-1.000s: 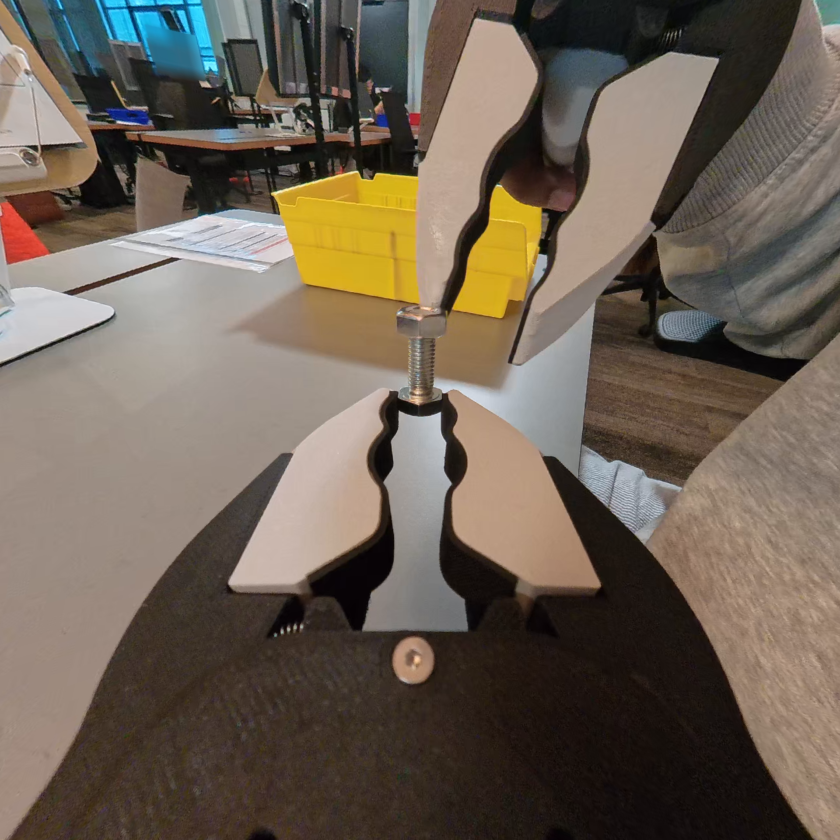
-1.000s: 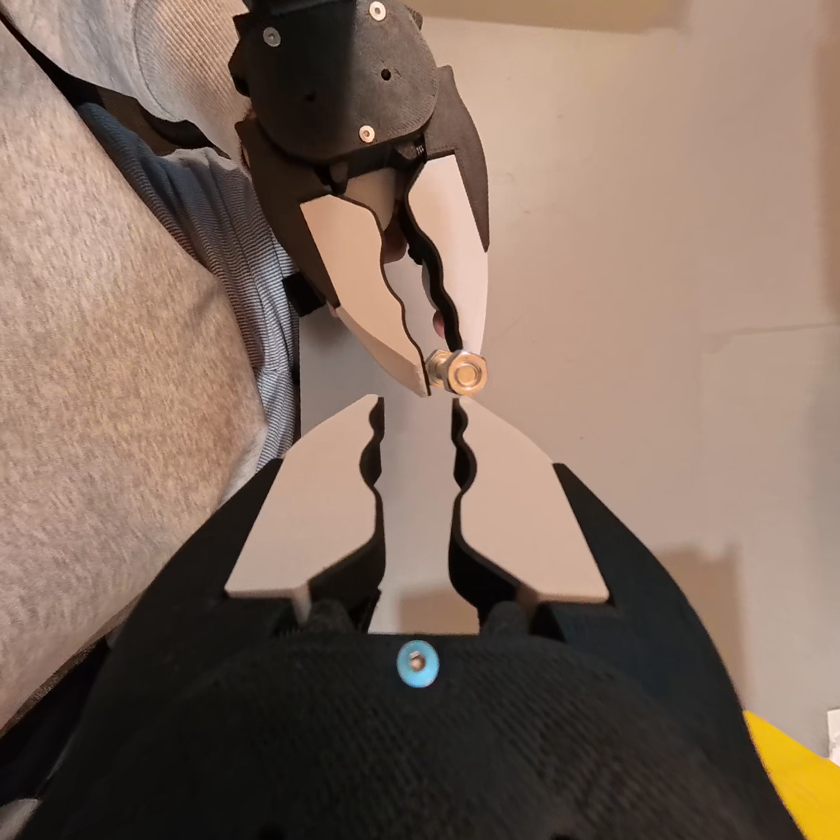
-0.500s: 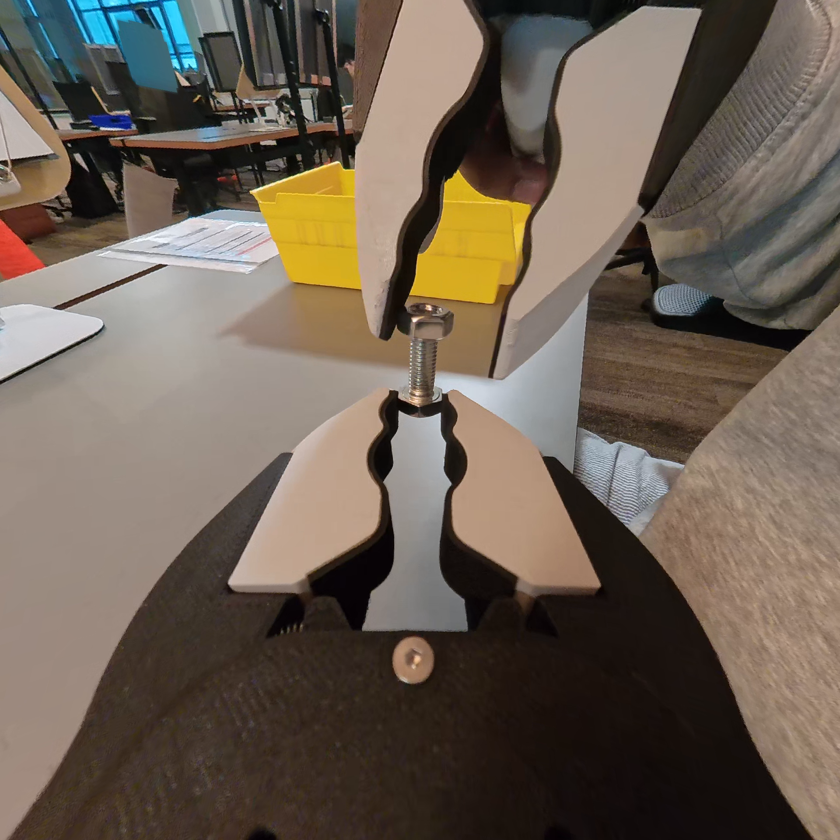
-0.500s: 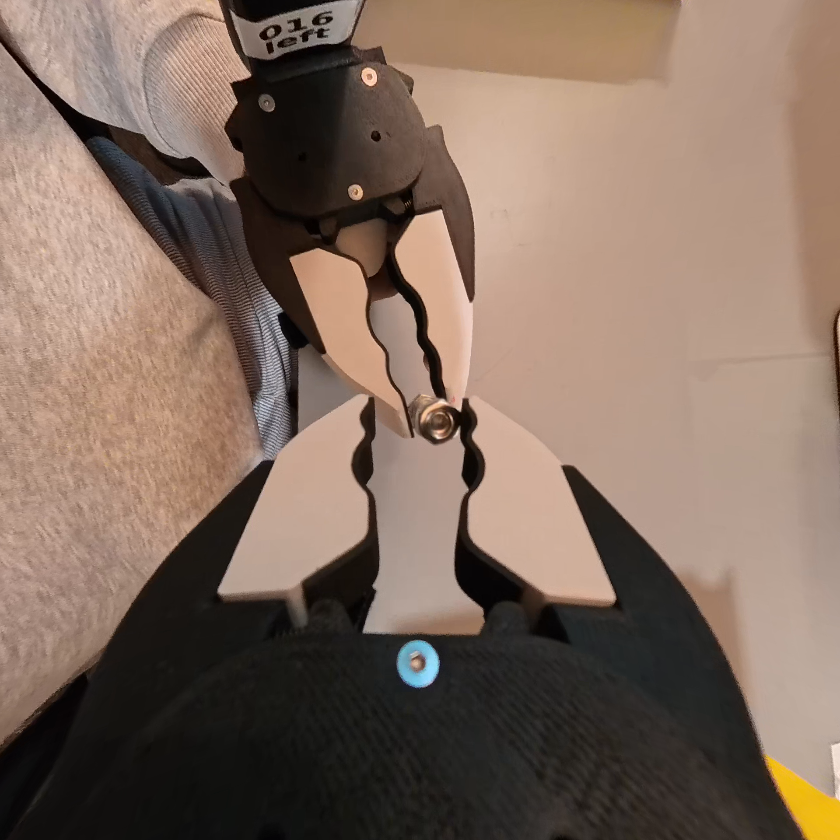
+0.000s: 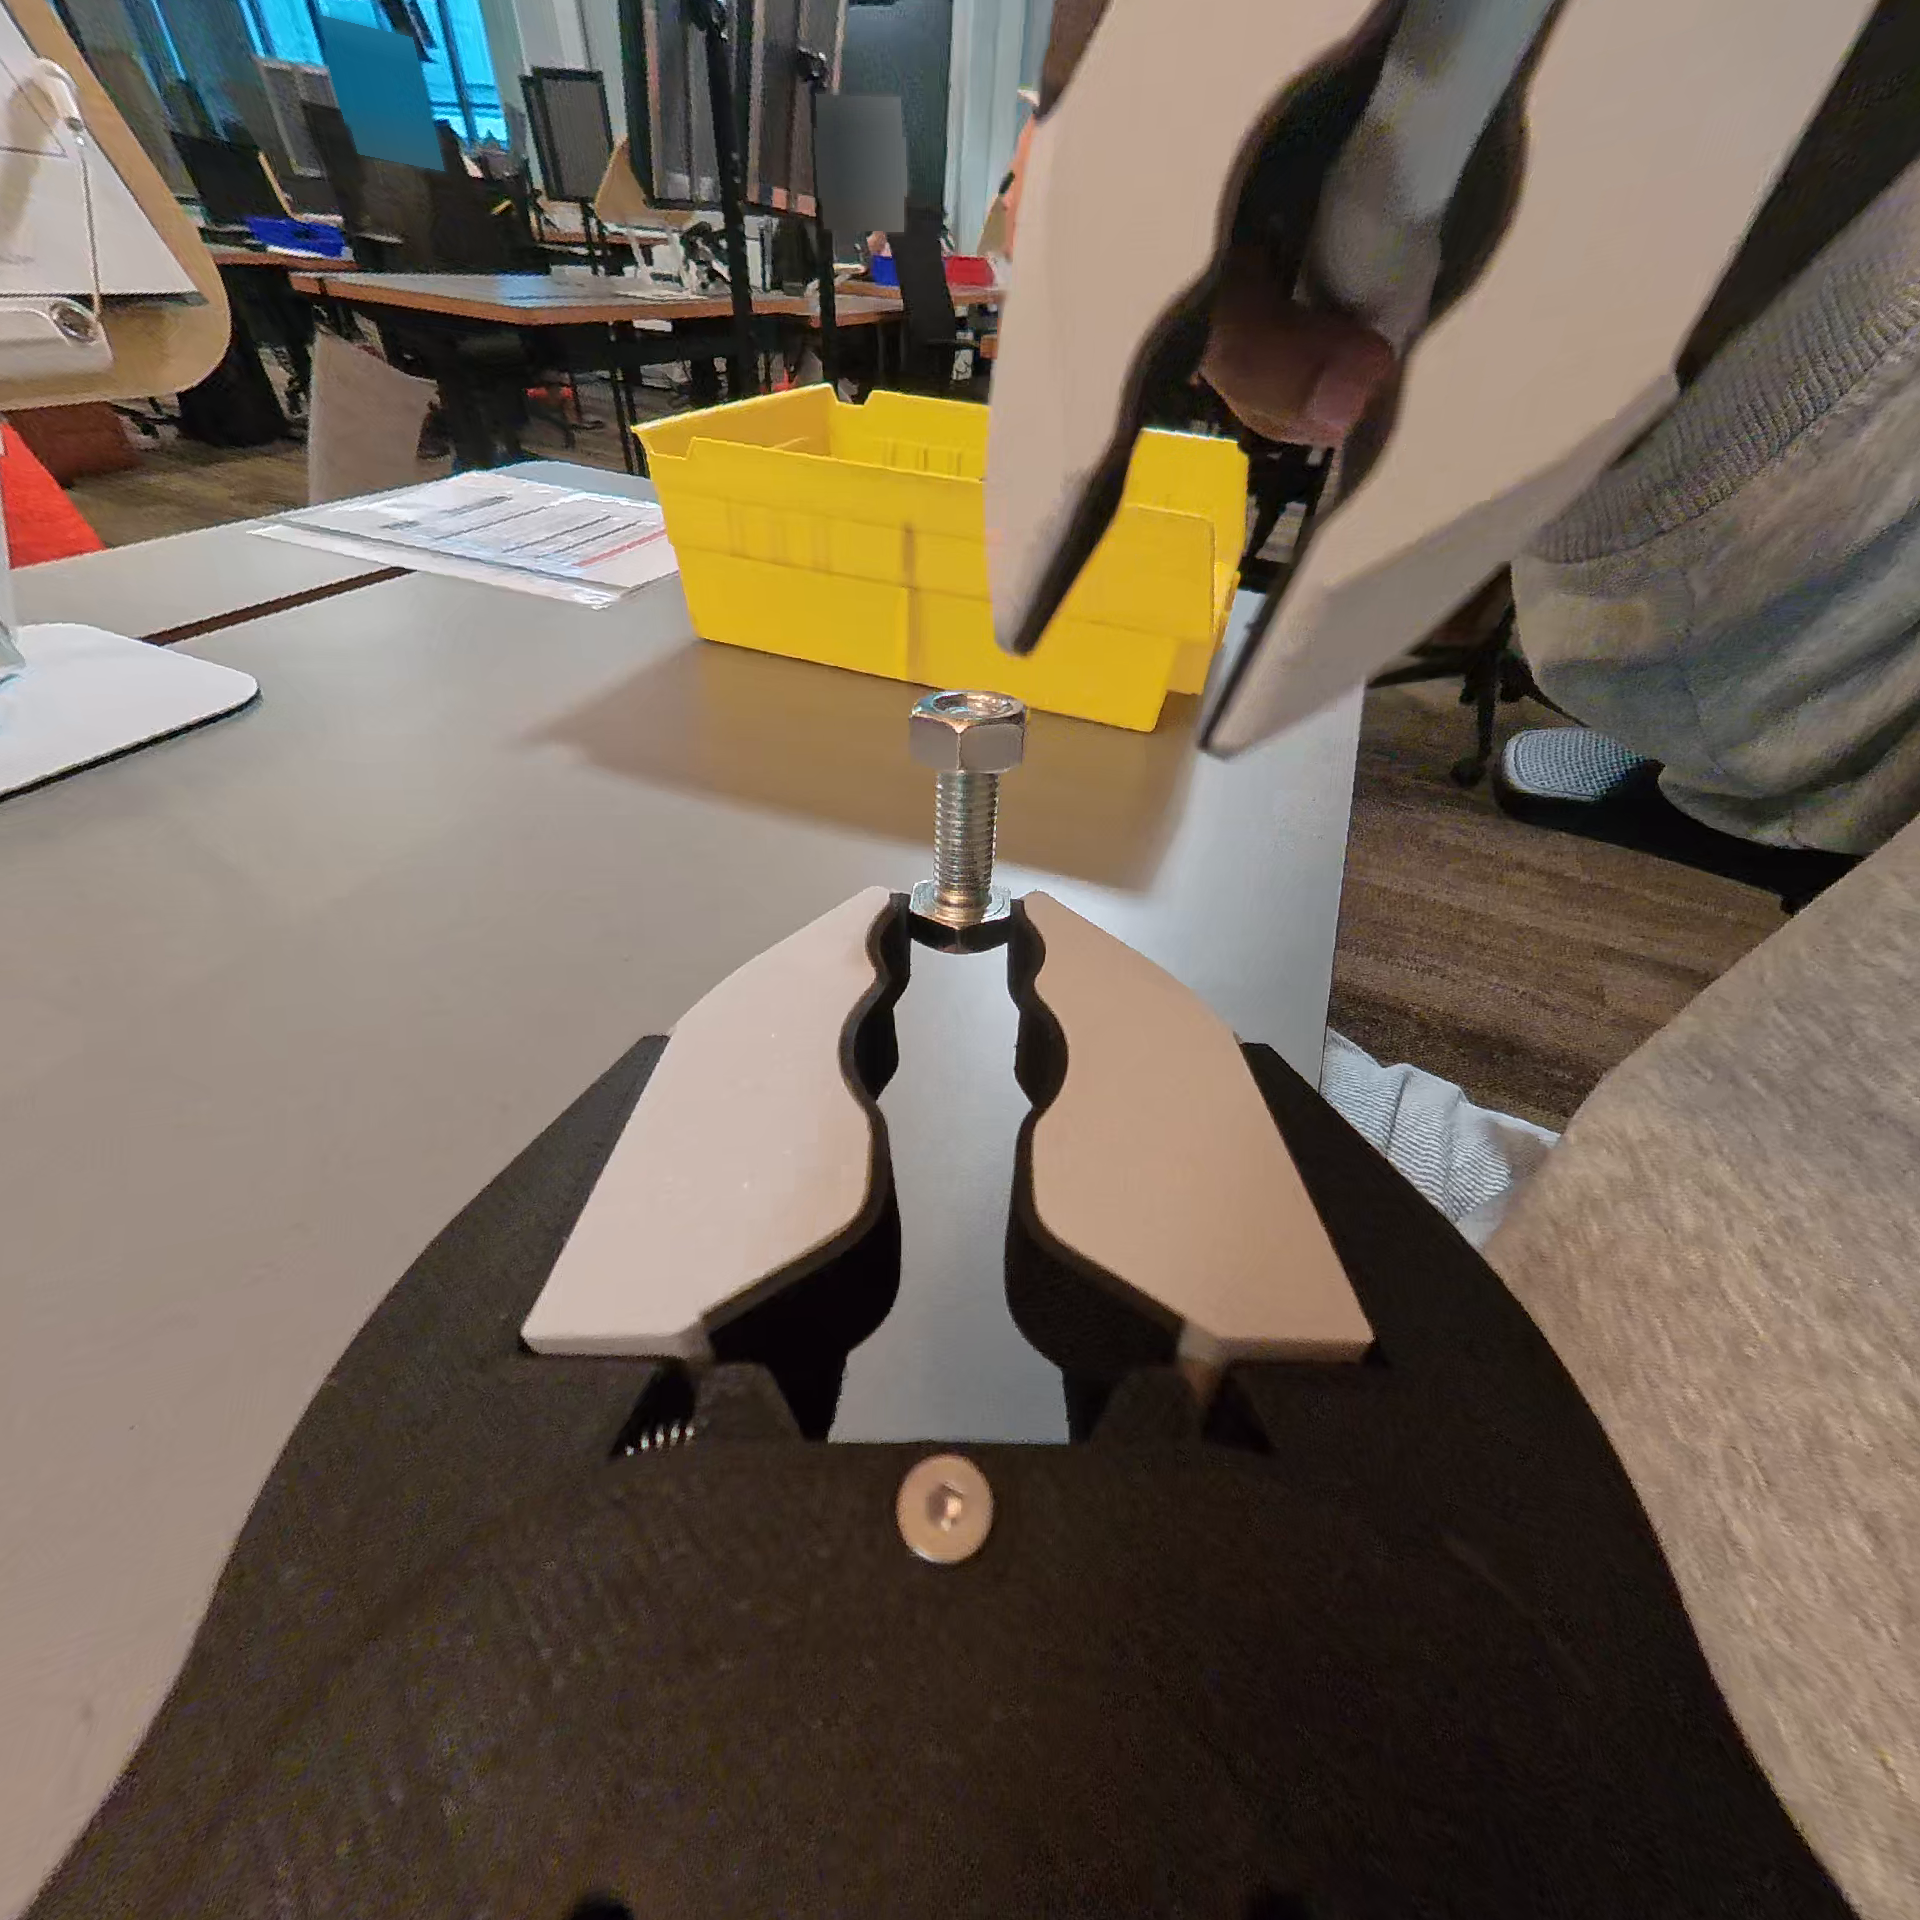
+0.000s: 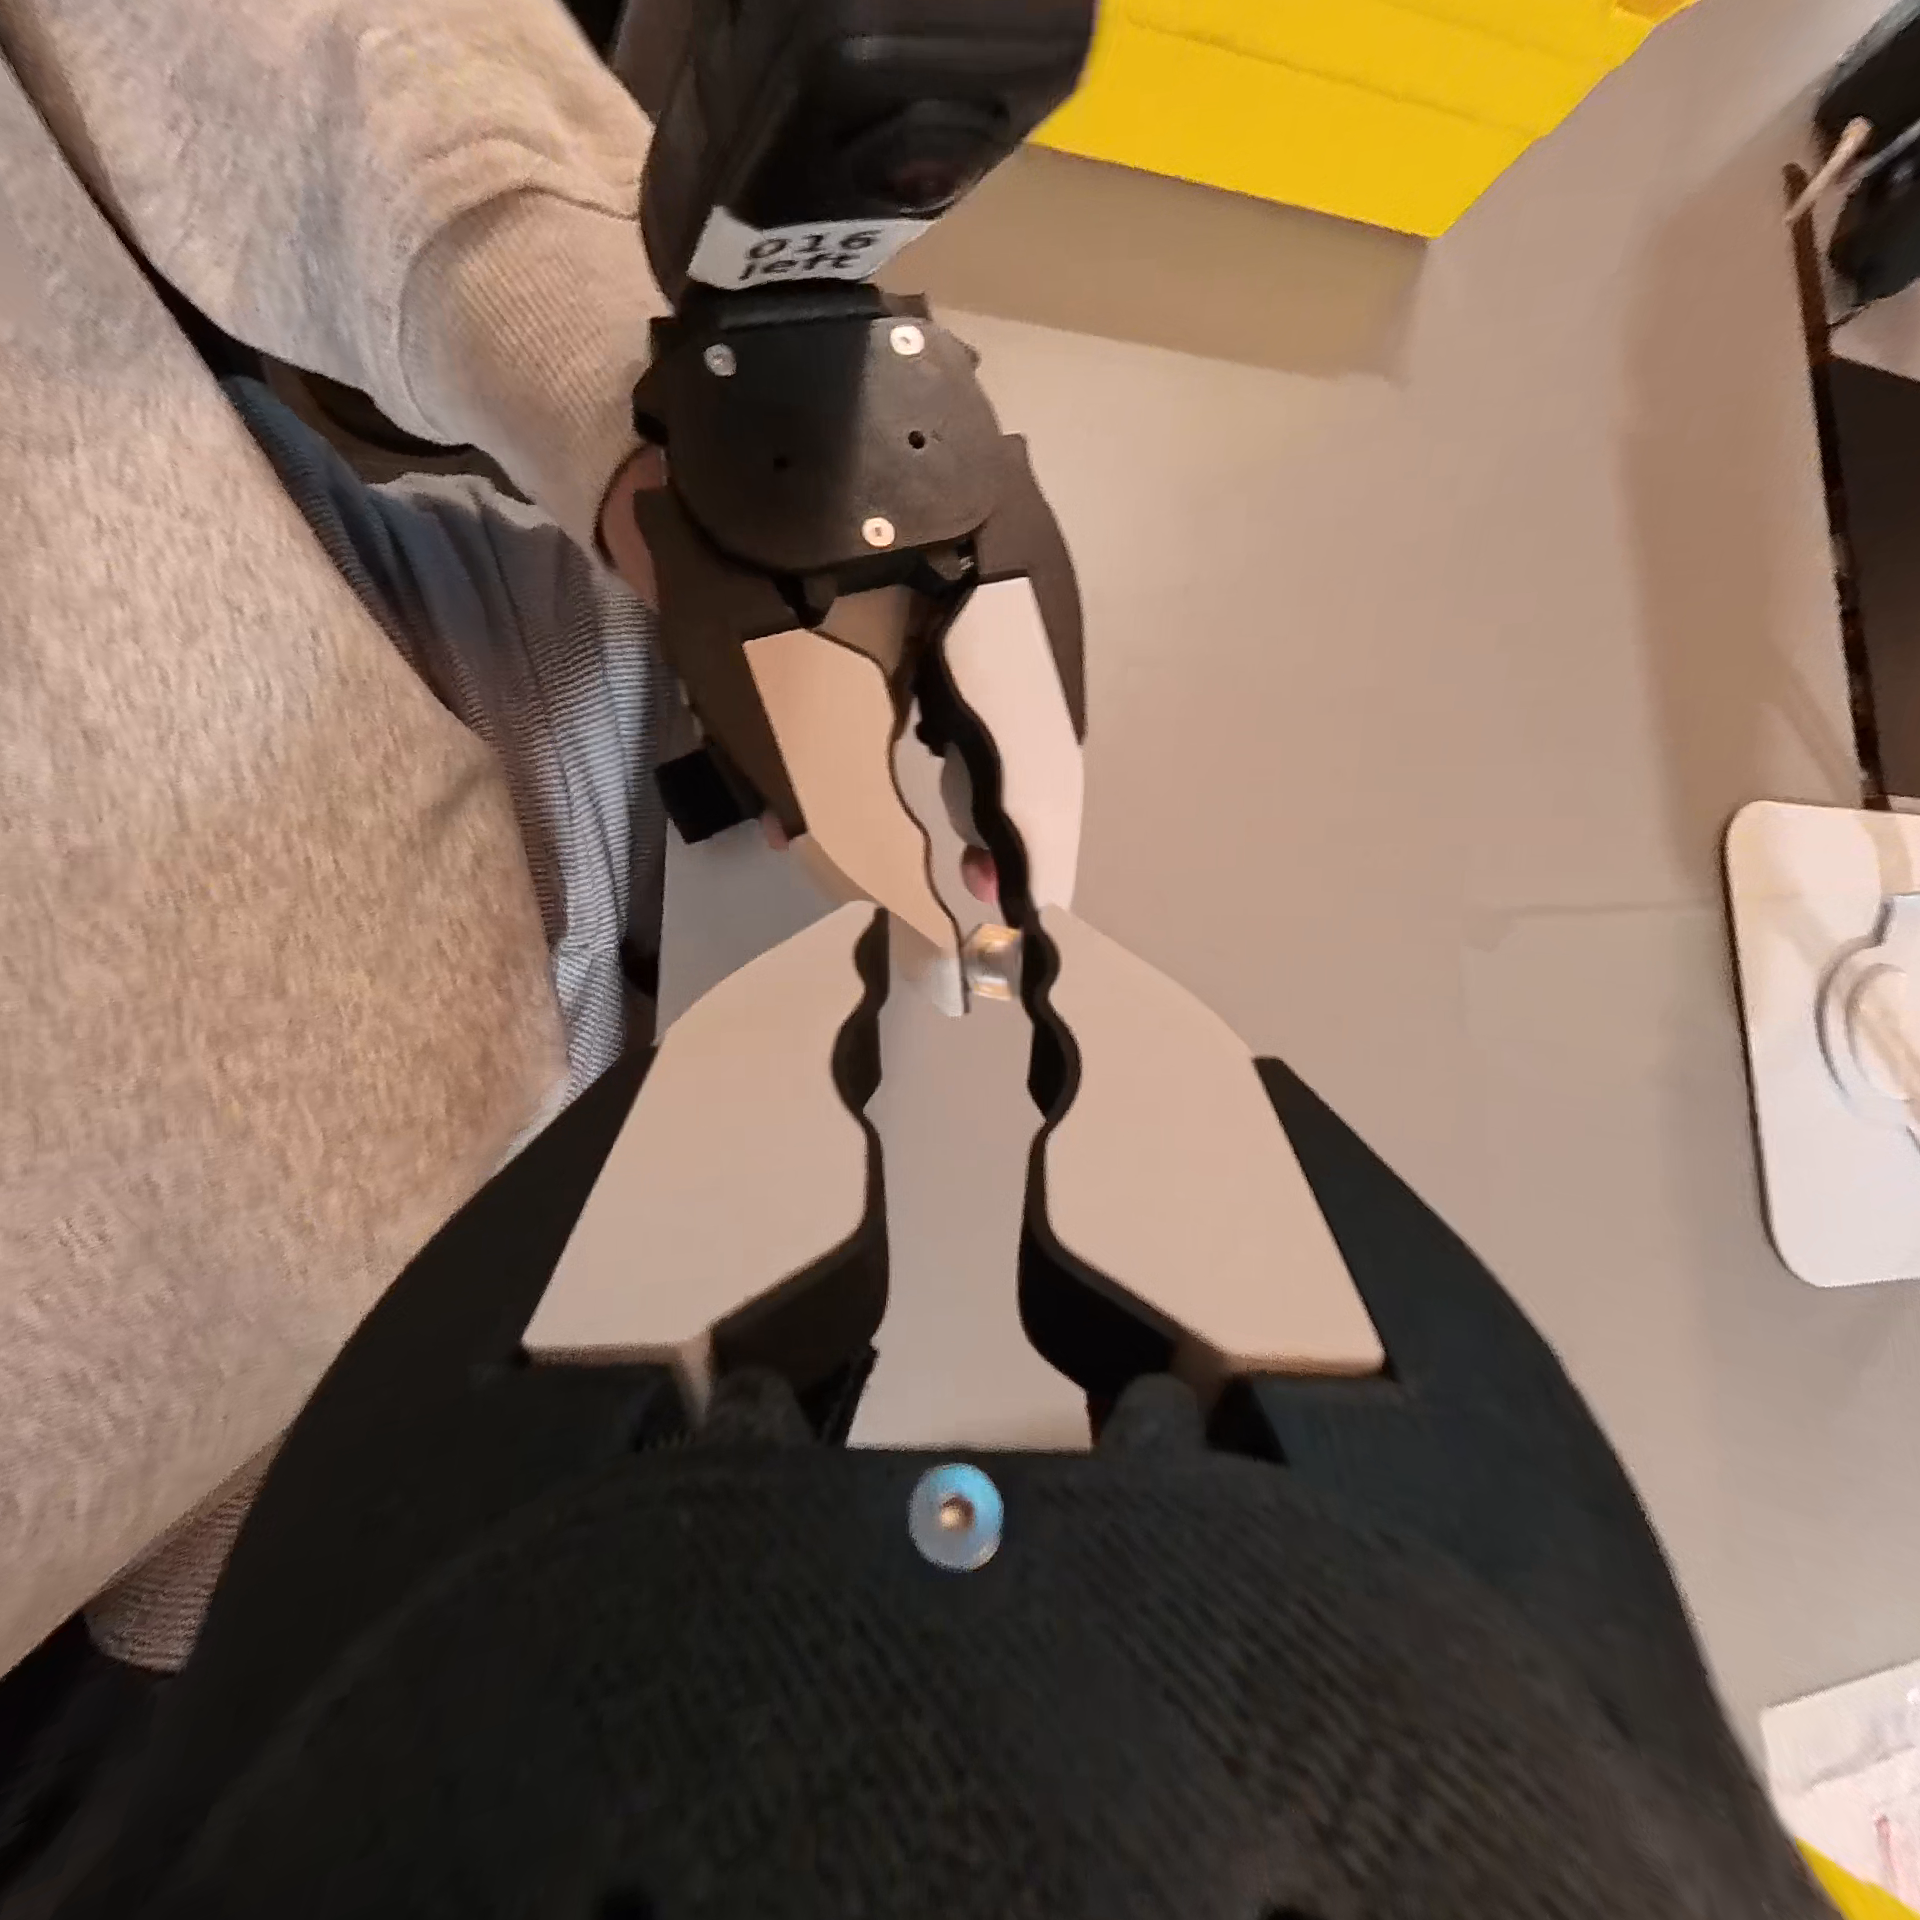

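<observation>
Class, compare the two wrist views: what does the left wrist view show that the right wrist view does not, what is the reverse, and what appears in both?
Only the left wrist view shows the bolt's threaded shank, upright between two nuts, and office desks behind.

Only the right wrist view shows the left gripper's black body from outside, with a white sticker.

Both show the bolt clamped at the left gripper fingertips, the open right gripper, the yellow bin and the grey table.
</observation>
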### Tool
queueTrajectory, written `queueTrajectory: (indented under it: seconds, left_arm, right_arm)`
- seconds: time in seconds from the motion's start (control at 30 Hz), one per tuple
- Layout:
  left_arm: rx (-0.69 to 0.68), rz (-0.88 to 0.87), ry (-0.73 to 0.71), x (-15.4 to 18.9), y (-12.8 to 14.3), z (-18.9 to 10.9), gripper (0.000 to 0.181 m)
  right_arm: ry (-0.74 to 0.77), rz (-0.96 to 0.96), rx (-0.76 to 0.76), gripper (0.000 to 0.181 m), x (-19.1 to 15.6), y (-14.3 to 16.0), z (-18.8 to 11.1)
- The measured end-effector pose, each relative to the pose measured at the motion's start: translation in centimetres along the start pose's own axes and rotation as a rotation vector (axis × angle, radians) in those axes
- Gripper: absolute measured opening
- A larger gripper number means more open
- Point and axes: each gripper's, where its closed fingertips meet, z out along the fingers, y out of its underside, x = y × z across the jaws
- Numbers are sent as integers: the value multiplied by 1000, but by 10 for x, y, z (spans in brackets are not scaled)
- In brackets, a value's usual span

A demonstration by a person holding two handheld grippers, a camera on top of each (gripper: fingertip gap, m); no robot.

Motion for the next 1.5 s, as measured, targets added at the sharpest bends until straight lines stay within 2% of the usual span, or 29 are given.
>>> queueTrajectory:
  seconds: [0.2,0.47,0.63,0.9,1.23,1.5]
  left_arm:
    - [-2,20,-2,2,0,1,19]
    - [-6,37,-2,2,0,1,19]
    - [-11,58,7,5,1,2,19]
    - [-10,69,19,9,1,2,19]
    - [-9,49,15,7,1,2,19]
    - [4,21,9,4,-1,0,19]
  right_arm:
    - [43,125,-19,21,18,10,-3]
    - [16,175,-65,25,14,18,8]
    - [-1,159,-57,19,10,16,11]
    - [-20,77,-39,25,3,12,11]
    - [-60,47,-32,22,-9,6,11]
    - [11,95,-24,20,9,8,-3]
